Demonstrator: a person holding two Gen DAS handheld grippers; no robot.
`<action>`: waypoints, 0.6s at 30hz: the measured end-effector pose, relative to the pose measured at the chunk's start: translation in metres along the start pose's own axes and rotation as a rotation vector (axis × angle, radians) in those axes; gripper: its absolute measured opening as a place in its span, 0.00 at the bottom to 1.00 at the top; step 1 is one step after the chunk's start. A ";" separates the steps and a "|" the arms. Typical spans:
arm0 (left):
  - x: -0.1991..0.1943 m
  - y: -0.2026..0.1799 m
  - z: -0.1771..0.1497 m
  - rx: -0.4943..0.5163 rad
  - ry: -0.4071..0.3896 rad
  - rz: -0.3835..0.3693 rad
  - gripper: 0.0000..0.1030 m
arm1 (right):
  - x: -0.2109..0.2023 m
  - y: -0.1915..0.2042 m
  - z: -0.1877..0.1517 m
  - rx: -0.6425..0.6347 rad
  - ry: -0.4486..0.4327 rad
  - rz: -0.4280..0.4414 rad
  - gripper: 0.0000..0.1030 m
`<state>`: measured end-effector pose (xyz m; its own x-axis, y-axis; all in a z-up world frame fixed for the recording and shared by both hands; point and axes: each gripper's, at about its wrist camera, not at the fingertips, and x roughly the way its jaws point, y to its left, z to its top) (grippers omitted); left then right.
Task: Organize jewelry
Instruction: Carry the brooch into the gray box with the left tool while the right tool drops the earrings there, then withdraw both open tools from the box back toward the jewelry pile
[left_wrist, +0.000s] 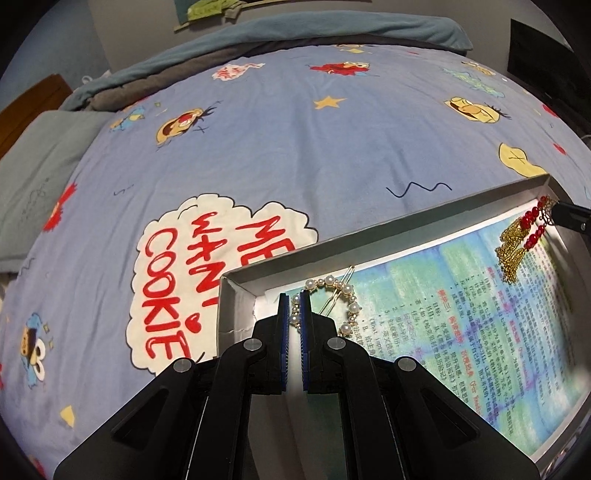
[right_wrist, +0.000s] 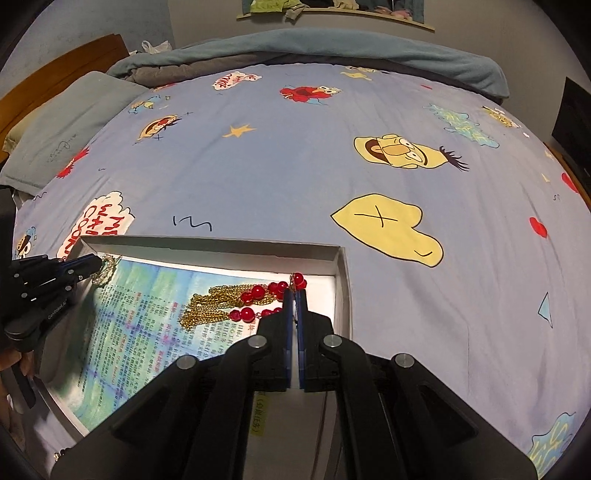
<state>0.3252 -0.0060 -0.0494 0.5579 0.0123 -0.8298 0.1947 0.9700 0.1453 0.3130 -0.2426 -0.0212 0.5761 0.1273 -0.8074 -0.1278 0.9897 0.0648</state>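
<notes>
A bed fills both views, covered by a lavender-blue sheet (left_wrist: 280, 147) printed with cartoon faces, stars and squiggles. In the left wrist view a white speech bubble (left_wrist: 207, 280) with red letters sits at about eight o'clock. A rumpled teal blanket (right_wrist: 332, 48) lies along the far edge at twelve o'clock. A grey-green pillow (right_wrist: 70, 122) rests at ten o'clock, against a wooden headboard (right_wrist: 55, 62). A large yellow patch (right_wrist: 391, 232) marked with a cross lies at three o'clock.

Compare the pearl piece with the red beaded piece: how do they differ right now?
The pearl hair clip is a ring of white pearls on a gold pin; the red bead tassel earring trails loose gold chains. The clip sits at the box's left corner in the left gripper, the earring at its right corner in the right gripper. Both are pinched by shut fingers.
</notes>
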 end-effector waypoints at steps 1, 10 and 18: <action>0.000 0.001 0.000 -0.001 0.001 0.002 0.06 | 0.000 0.000 0.000 0.000 0.002 -0.002 0.03; -0.014 0.004 -0.005 -0.025 -0.026 -0.018 0.41 | -0.016 0.002 0.001 0.008 -0.022 0.066 0.26; -0.060 0.012 -0.017 -0.073 -0.100 -0.043 0.67 | -0.058 0.008 -0.010 -0.002 -0.064 0.066 0.49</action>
<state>0.2806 0.0090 -0.0065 0.6284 -0.0504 -0.7763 0.1631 0.9843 0.0681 0.2710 -0.2429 0.0201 0.6169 0.1965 -0.7621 -0.1690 0.9788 0.1156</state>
